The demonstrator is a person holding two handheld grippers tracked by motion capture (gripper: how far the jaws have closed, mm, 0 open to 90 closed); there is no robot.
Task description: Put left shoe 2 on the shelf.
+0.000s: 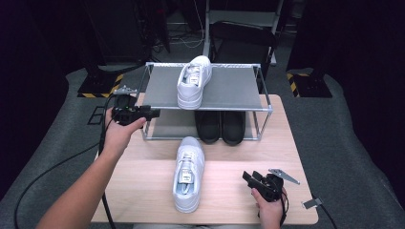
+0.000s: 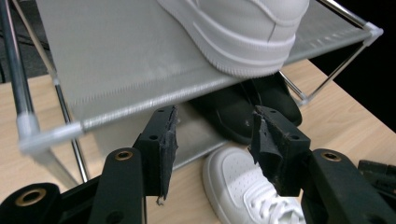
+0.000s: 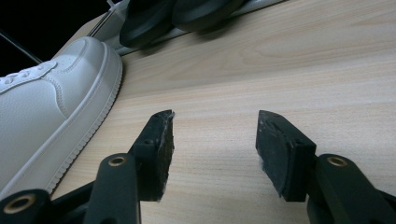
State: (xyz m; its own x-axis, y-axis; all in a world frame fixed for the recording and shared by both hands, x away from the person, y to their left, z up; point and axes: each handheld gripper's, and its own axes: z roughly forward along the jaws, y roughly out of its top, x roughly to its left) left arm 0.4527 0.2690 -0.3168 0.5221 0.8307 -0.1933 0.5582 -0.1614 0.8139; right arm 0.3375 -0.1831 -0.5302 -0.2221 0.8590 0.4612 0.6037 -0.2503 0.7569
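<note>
One white sneaker (image 1: 193,81) lies on the grey top shelf of a metal shoe rack (image 1: 239,88), its heel hanging over the front edge. Its mate (image 1: 188,174) rests on the wooden table in front of the rack, toe toward the rack. My left gripper (image 1: 155,113) is open and empty at the rack's left front corner, pointing right. In the left gripper view its jaws (image 2: 215,140) frame the shelf edge, the upper sneaker (image 2: 243,32) and the lower one (image 2: 247,191). My right gripper (image 1: 247,177) is open low over the table, right of the lower sneaker (image 3: 46,121).
A pair of black shoes (image 1: 220,126) sits on the rack's lower shelf, their toes at the front edge (image 3: 182,14). Bare table (image 1: 239,157) lies between the rack and the right gripper. Cables trail off the table's left and right sides. Dark floor and equipment stand behind.
</note>
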